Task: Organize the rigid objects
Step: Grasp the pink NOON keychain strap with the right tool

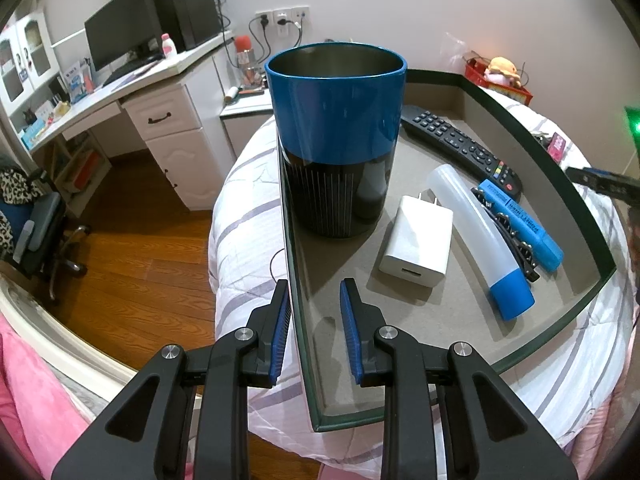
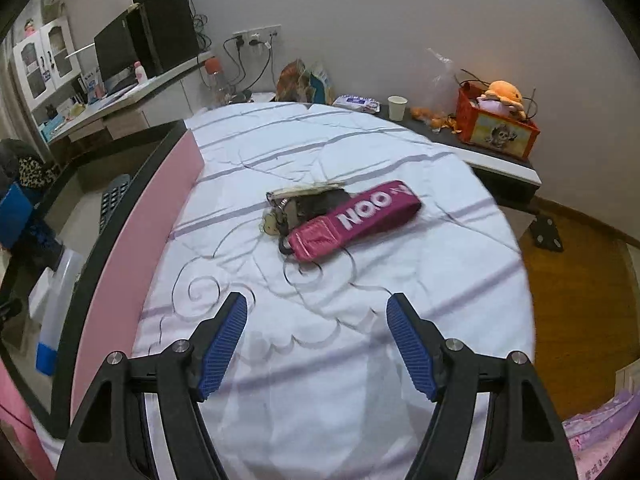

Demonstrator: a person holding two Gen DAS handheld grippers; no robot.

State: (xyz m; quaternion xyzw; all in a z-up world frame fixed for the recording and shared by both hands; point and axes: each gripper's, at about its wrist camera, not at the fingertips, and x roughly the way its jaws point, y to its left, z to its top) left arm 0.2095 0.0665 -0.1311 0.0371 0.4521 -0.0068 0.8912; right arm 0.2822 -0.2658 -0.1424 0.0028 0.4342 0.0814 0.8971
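While the box is steadied: the left gripper (image 1: 314, 312) has its jaws nearly closed astride the near left wall of the shallow dark-rimmed cardboard box lid (image 1: 592, 216), one blue pad outside and one inside; whether the pads actually press the wall cannot be told, though the placement reads as a hold to keep the lid from sliding on the soft bed.
Contents ahead of left gripper: a tall blue-and-black steel-lined tumbler (image 1: 336, 140) stands upright just beyond the fingertips; to its right lie a white wall charger (image 1: 416, 242), a translucent tube with a blue cap (image 1: 476, 236), a blue highlighter pen (image 1: 520, 224) and, farthest, a black remote control (image 1: 460, 146), laid roughly parallel, seemingly to save space.
Right gripper: the right gripper (image 2: 316, 336) is wide open and holds nothing, hanging above the white striped quilt (image 2: 400, 280).
Likely target: a magenta fabric key strap with keys (image 2: 344, 220) lies ahead of the open jaws, well apart from them, outside the lid.
Left view only: the lid's full contents and the grip site on the wall.
Right view only: the key strap's whole shape, the lid's pink outer side (image 2: 132, 264) to the left, and the empty gap between the right pads.
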